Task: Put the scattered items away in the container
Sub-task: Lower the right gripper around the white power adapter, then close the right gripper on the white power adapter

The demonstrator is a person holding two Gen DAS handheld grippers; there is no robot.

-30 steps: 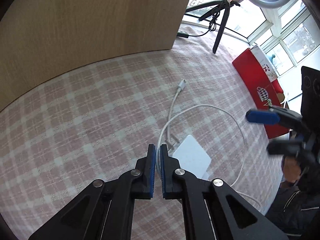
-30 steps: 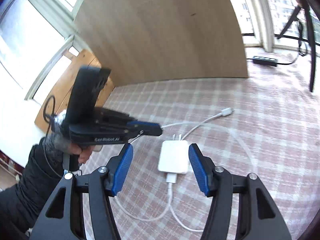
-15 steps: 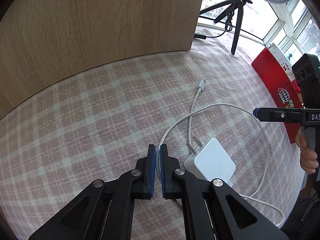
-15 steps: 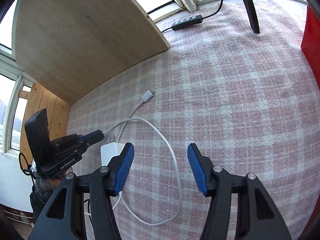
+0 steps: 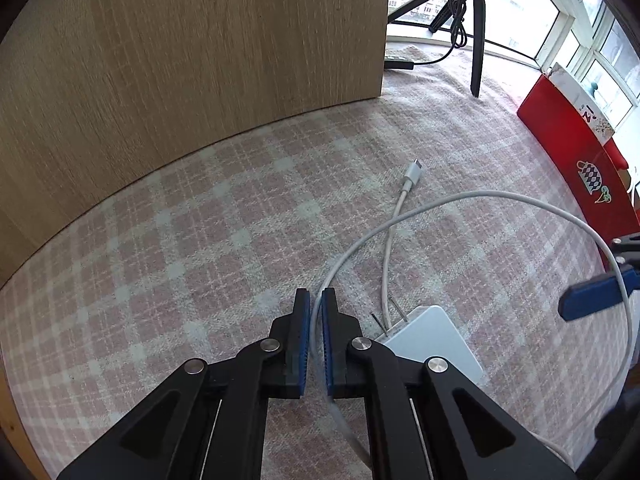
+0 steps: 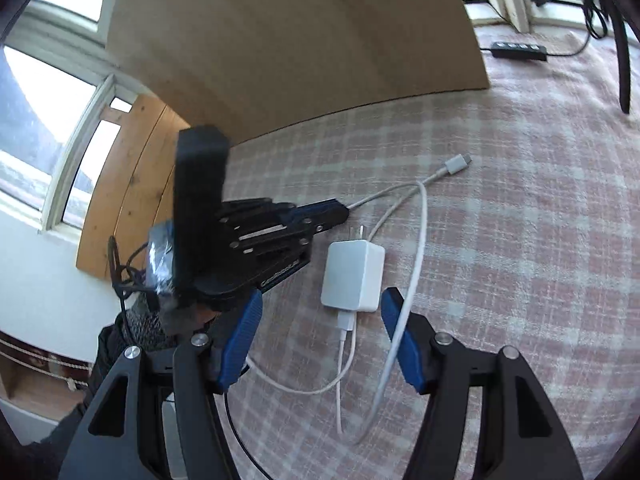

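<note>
A white charger brick (image 6: 353, 274) with its looped white cable (image 6: 420, 236) lies on the pink checked cloth. My left gripper (image 5: 315, 300) is shut on the white cable (image 5: 500, 198), right beside the brick (image 5: 436, 340). It also shows in the right wrist view (image 6: 338, 212), just left of the brick's prongs. My right gripper (image 6: 320, 312) is open and empty, its blue pads on either side of the brick's near end, a little above it. One right fingertip (image 5: 592, 300) shows in the left wrist view.
A wooden panel (image 5: 192, 60) stands behind the cloth. A red bag (image 5: 576, 152) stands at the right. A tripod leg (image 5: 478, 40) and a black power strip (image 6: 520, 49) sit at the back near the window.
The right gripper has swung back over the charger brick and now straddles its near end. The left gripper stays shut on the cable and has barely moved.
</note>
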